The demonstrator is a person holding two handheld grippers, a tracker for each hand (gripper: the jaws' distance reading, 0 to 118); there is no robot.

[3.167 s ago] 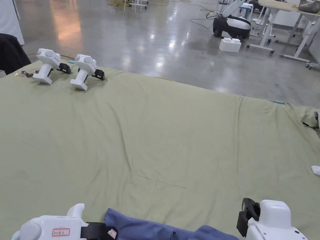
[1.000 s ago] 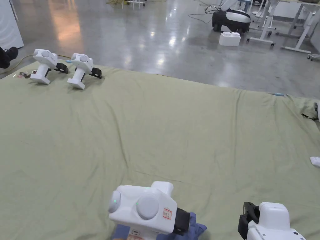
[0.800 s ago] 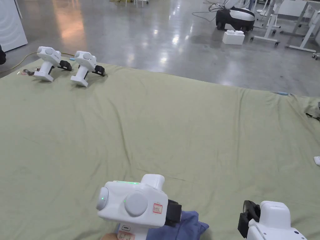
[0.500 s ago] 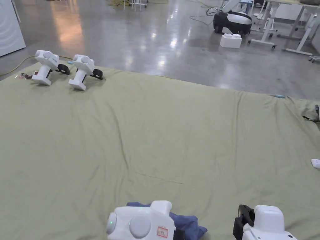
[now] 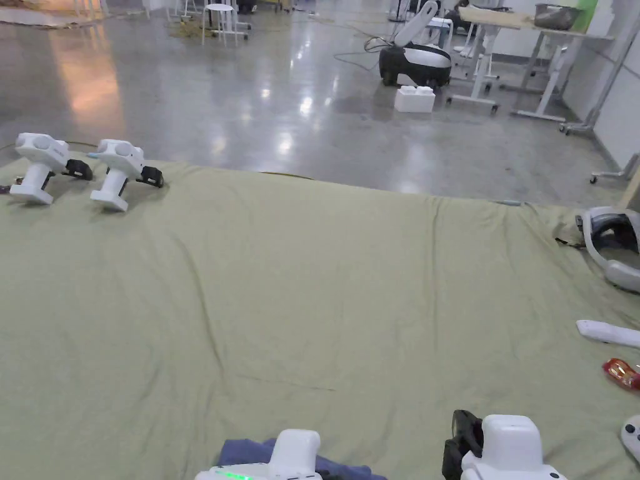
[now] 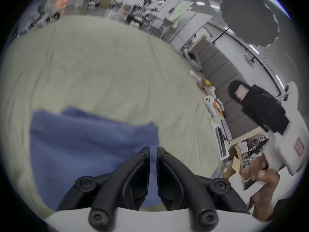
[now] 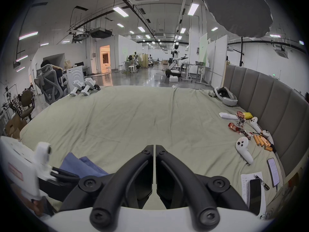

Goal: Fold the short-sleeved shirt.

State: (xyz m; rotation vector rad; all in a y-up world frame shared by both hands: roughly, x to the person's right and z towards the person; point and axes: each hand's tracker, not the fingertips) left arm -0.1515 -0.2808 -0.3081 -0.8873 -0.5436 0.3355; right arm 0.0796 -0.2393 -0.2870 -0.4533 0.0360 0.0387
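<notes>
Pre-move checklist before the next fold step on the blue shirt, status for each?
1. Shirt lying on the green sheet: ok, bunched at the near edge.
2. Left tool free of cloth: ok, jaws nearly closed above the shirt with nothing between them.
3. Right tool empty: ok, jaws together over bare sheet.
4. Shirt spread flat for folding: not ok, layers overlap.
5. Clutter away from shirt: ok, controller and batteries lie far to the right.
6. Sleeves located: cannot tell.
</notes>
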